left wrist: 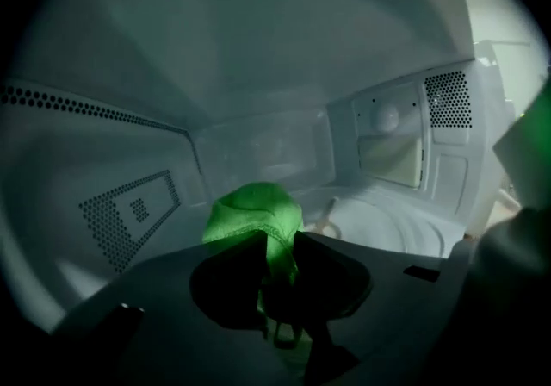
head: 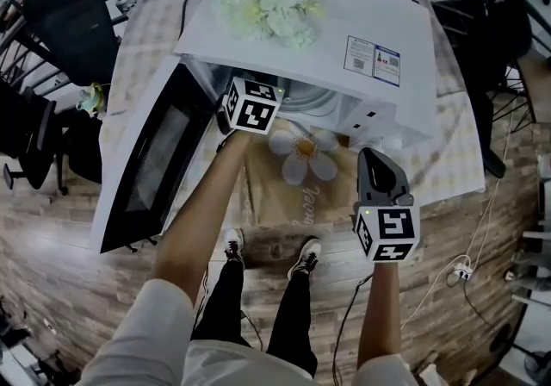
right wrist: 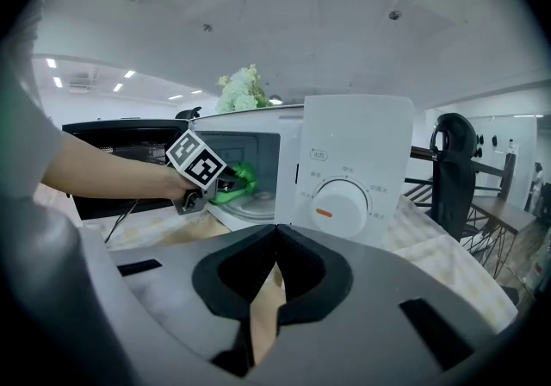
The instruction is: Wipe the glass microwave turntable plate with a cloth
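In the left gripper view my left gripper (left wrist: pixel 280 242) is shut on a bright green cloth (left wrist: pixel 255 214) inside the white microwave's cavity. The glass turntable plate (left wrist: pixel 405 222) lies on the cavity floor, ahead and to the right of the cloth. From the right gripper view, the left gripper (right wrist: pixel 207 171) reaches into the oven opening, the green cloth (right wrist: pixel 239 177) above the plate (right wrist: pixel 251 205). My right gripper (right wrist: pixel 275 236) is shut with nothing in it, held in front of the control panel. The head view shows the left gripper (head: pixel 251 105) at the opening and the right gripper (head: pixel 374 157) below the panel.
The microwave (head: pixel 344 40) stands on a table with a patterned cloth (head: pixel 301 195). Its dark door (head: pixel 151 160) hangs open to the left. White flowers (head: pixel 269 5) lie on its top. A dial (right wrist: pixel 339 207) is on the front panel. Chairs (head: pixel 60 22) stand around.
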`<state>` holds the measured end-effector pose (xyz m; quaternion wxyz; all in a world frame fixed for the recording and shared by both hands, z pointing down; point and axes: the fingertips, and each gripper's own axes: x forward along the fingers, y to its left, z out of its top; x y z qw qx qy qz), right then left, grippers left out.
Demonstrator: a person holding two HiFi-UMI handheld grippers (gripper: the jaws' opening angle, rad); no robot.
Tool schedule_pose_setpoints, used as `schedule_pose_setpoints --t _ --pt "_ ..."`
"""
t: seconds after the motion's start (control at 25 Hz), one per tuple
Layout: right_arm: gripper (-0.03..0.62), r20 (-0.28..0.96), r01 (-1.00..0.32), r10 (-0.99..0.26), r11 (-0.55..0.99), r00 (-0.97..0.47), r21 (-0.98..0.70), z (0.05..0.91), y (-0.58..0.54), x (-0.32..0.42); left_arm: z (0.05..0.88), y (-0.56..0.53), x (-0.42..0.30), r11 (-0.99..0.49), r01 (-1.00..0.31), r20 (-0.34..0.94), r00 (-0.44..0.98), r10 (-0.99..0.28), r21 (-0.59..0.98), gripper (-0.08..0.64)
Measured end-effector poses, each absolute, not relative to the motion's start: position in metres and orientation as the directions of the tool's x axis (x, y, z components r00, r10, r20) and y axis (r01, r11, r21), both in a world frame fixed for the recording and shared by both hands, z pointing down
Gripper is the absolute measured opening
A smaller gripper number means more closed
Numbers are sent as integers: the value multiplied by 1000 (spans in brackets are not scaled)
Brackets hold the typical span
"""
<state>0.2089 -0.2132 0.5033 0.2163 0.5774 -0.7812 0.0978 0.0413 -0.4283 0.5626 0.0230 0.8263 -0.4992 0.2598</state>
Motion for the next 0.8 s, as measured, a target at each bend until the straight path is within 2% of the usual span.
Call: schedule_pose_setpoints --t 0.48,0.8 --pt "14 454 -942 -857 321 -244 99 502 -212 206 562 -368 115 -665 -731 490 527 -694 -155 103" --pt "14 444 -950 -867 295 -224 98 496 -213 213 553 -339 170 -802 -590 453 694 -560 -88 103"
